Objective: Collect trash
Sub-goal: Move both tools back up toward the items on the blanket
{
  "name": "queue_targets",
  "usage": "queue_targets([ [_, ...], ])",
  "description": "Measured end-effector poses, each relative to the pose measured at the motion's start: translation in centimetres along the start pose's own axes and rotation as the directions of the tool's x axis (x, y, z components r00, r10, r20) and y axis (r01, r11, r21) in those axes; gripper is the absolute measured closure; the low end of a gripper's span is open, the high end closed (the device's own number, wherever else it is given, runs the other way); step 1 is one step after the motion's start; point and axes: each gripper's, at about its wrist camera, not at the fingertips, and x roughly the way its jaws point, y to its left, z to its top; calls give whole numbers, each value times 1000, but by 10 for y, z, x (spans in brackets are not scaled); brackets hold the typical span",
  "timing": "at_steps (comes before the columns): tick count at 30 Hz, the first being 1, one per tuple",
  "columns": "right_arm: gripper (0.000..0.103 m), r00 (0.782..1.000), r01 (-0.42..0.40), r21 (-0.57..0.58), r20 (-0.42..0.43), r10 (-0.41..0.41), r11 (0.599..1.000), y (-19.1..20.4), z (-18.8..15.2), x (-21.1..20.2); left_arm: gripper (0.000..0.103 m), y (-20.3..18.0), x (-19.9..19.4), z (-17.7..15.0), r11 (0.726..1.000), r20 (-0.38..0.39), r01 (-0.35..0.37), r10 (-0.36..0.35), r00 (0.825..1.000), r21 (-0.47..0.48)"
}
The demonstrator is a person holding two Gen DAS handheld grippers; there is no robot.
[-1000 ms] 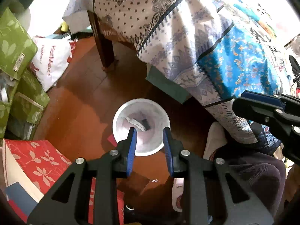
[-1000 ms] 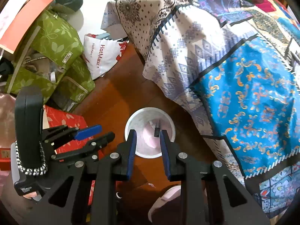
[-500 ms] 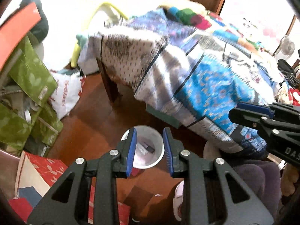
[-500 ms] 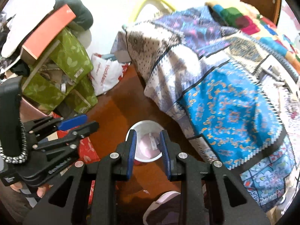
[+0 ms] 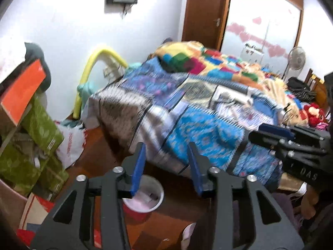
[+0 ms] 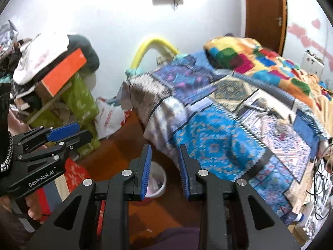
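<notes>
Patchwork bedspread (image 5: pixel 187 125), green bags (image 5: pixel 39 129), bin (image 5: pixel 145 200)

A strip of bare wooden floor (image 6: pixel 122 152) gives the only open passage, running back from the white bin (image 6: pixel 160 177) toward the wall. Right of the bin, the bed's hanging patterned bedspread (image 6: pixel 210 137) overhangs close beside it. Left of the bin, stacked green boxes (image 6: pixel 81 104), a white plastic bag (image 6: pixel 109 117) and a red floral box (image 5: pixel 37 206) crowd the floor.
</notes>
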Motion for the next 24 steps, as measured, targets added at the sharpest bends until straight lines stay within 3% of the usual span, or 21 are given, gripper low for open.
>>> queue_targets([
  [2,58,1000,14,15,27,-15,1000,-8,1,-13,35,-12,-8,8,1000,41,15,-15,999,-5],
  [4,44,997,29,41,76,-32,999,-18,0,-29,31,-26,-12,14,1000,74,18,-18,997,10],
  [6,41,991,55,56,115,-62,997,-28,0,-44,31,-38,-14,18,999,81,23,-26,996,33],
  [14,40,961,174,86,202,-188,981,-62,-2,-83,30,-90,-1,35,990,79,84,-93,993,111],
  [24,39,938,263,151,193,-289,953,-125,-12,-91,30,-143,57,56,976,14,150,-154,988,156],
])
